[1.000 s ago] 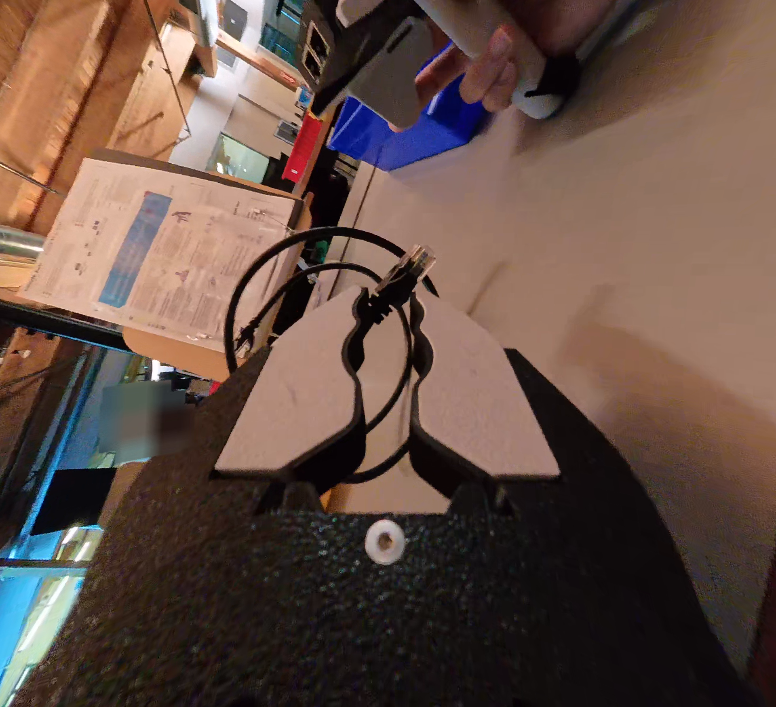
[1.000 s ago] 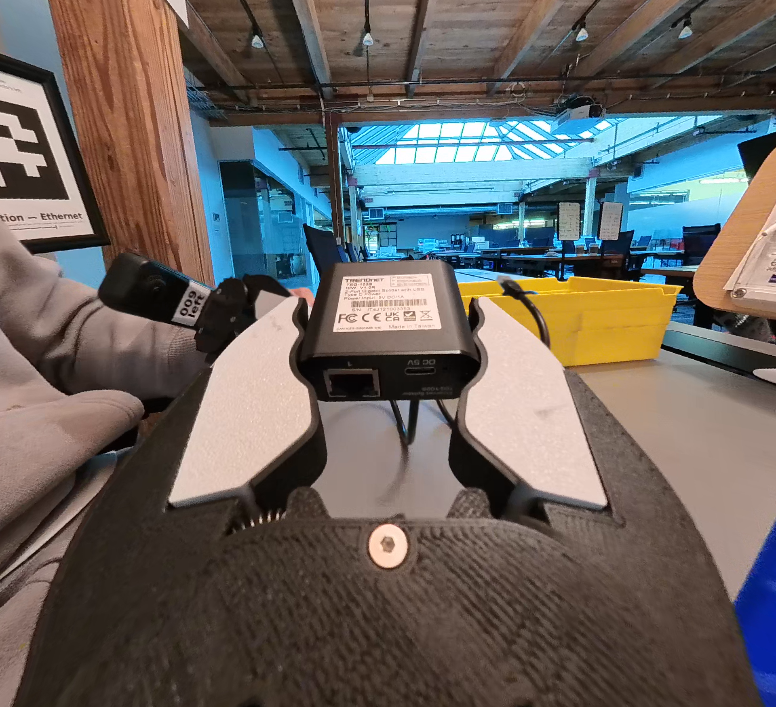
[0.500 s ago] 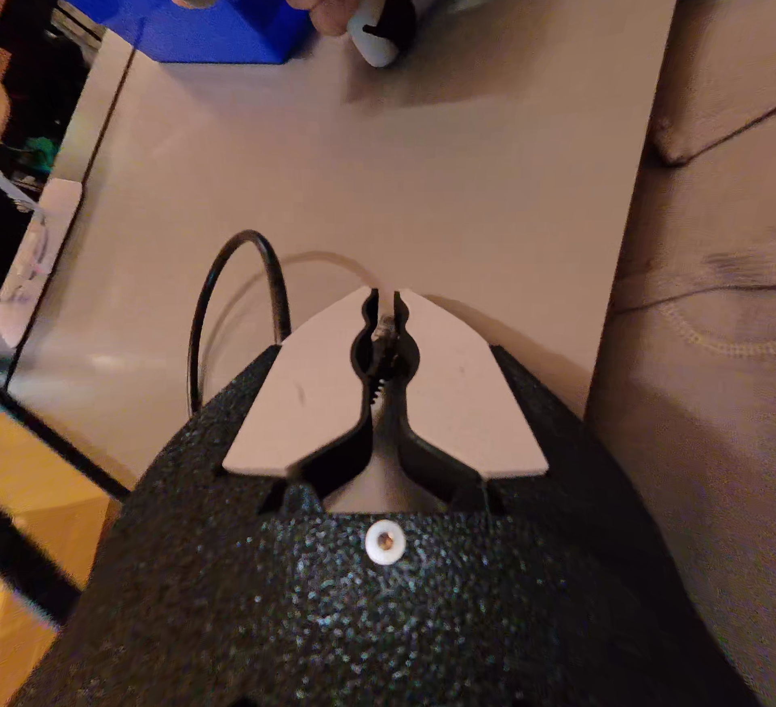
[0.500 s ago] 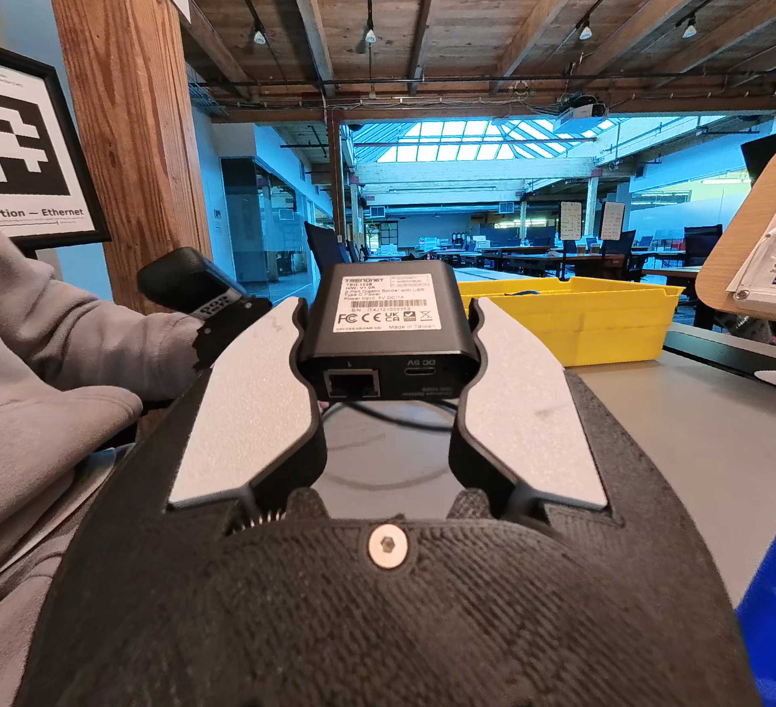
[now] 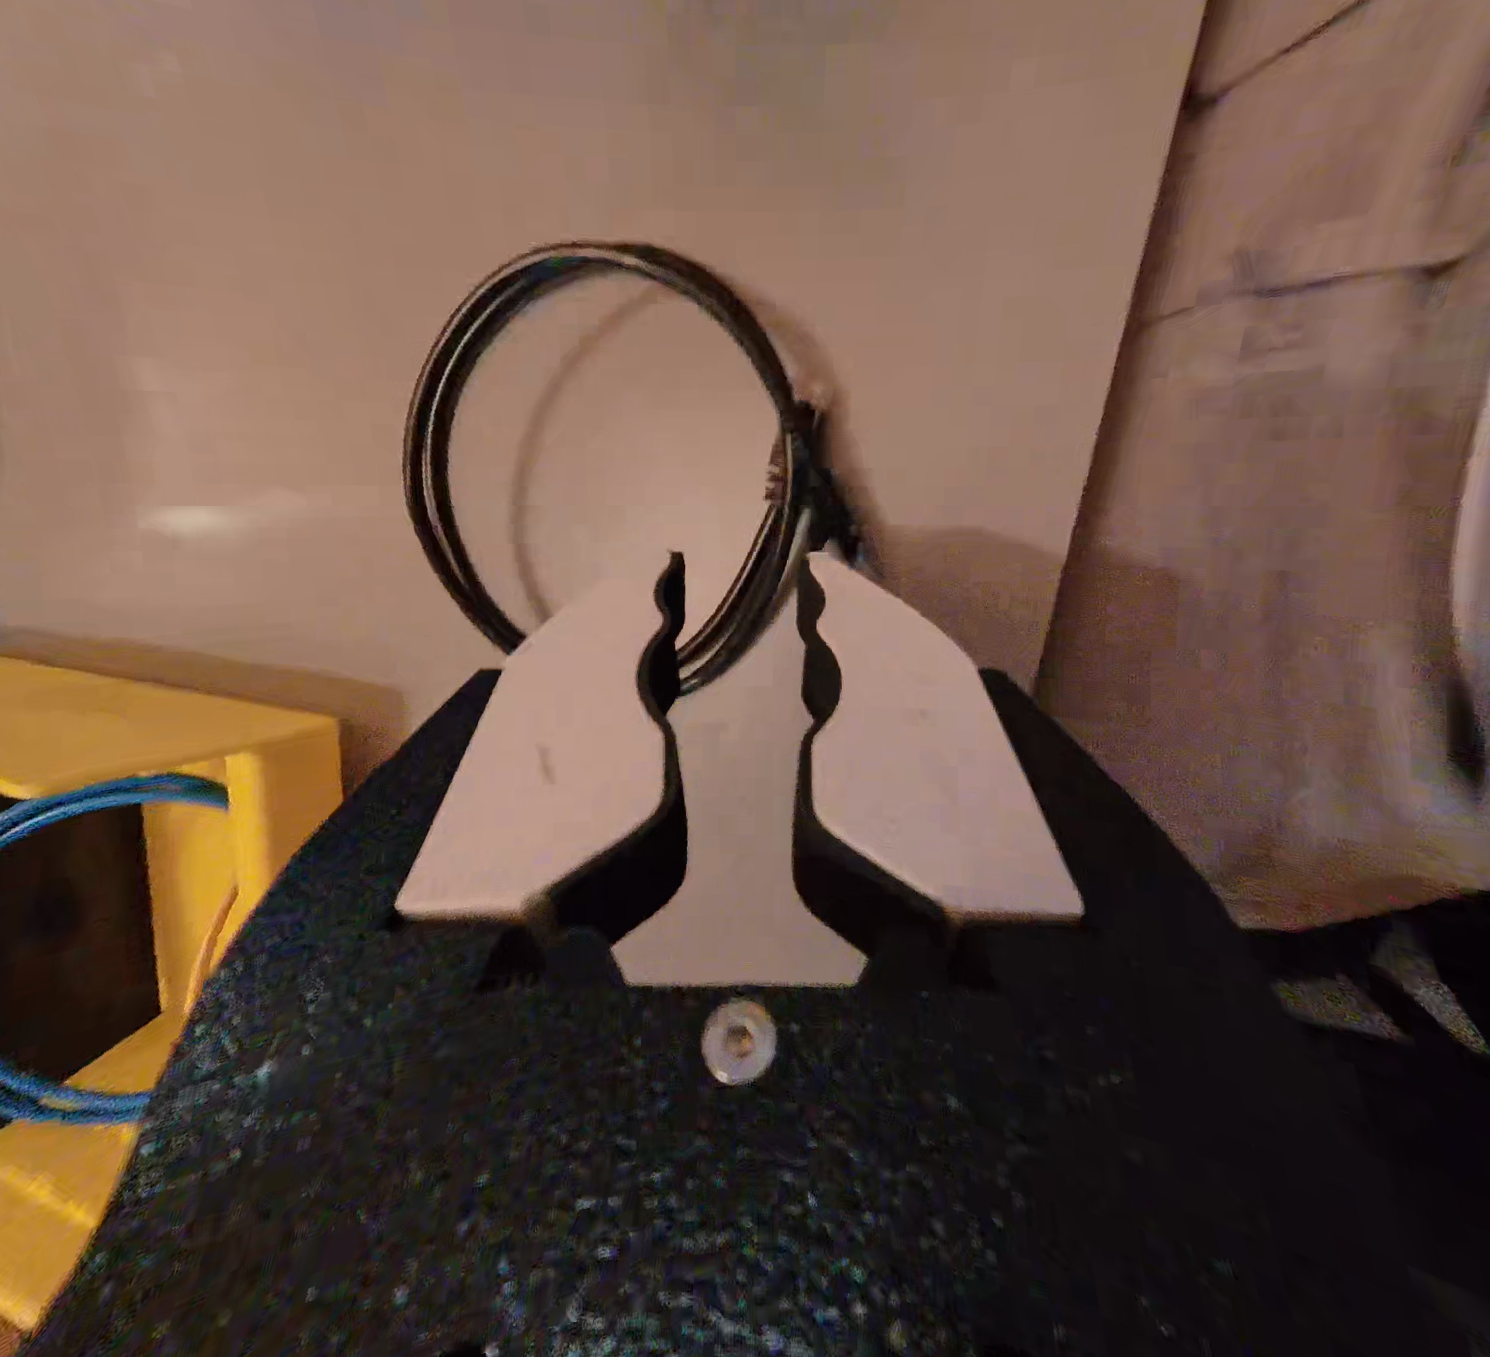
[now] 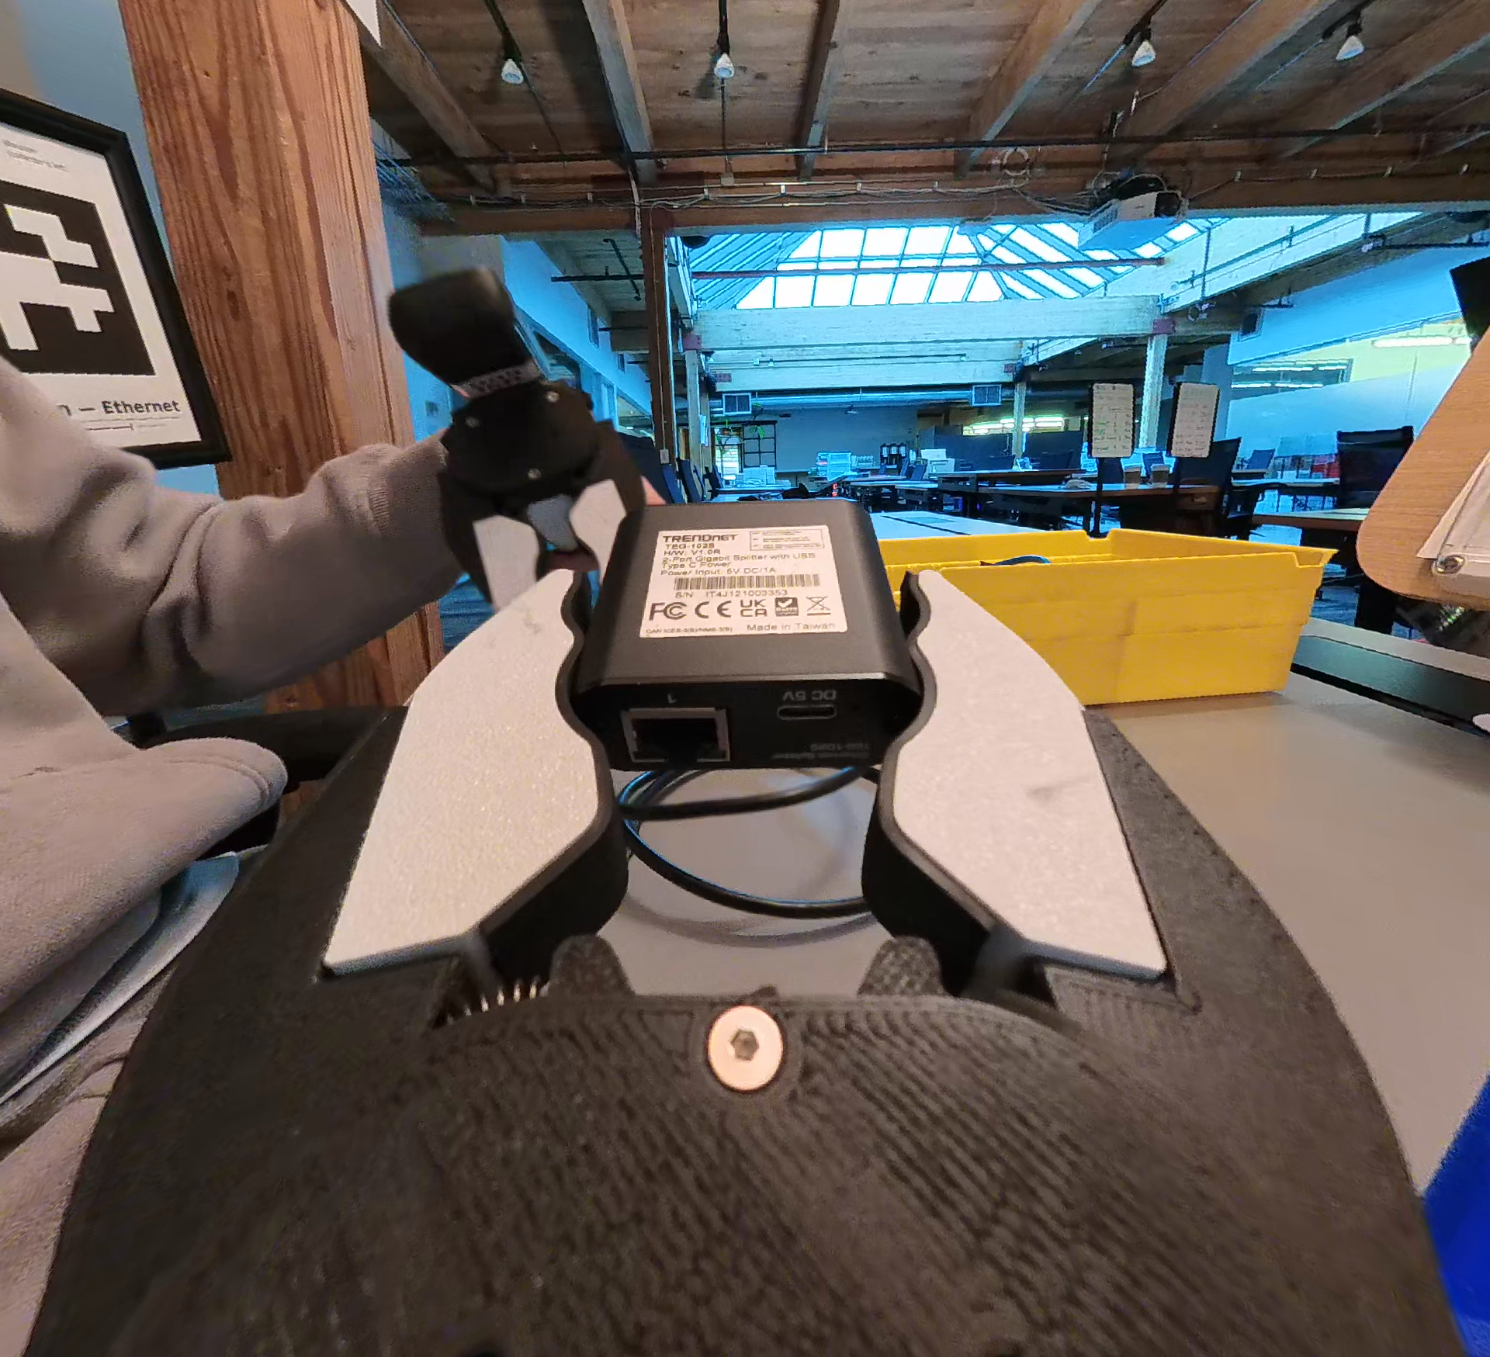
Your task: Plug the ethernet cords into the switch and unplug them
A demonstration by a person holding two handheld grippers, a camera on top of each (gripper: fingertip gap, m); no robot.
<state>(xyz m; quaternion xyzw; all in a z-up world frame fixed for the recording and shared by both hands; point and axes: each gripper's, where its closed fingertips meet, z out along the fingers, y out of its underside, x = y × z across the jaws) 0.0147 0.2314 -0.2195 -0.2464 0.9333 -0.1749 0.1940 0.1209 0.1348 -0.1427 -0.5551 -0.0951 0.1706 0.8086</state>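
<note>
Now-released black cord (image 5: 597,367), seemingly one coil, beyond parted left gripper (image 5: 738,569).

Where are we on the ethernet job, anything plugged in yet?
Done: the right gripper has the black switch clamped and lifted, its visible ethernet port empty. In hand: nothing in the left gripper, which is open above the coiled black ethernet cord lying on the table. Left: pick up the cord's plug, insert it, then unplug. More cords may sit in the yellow bin.
</note>
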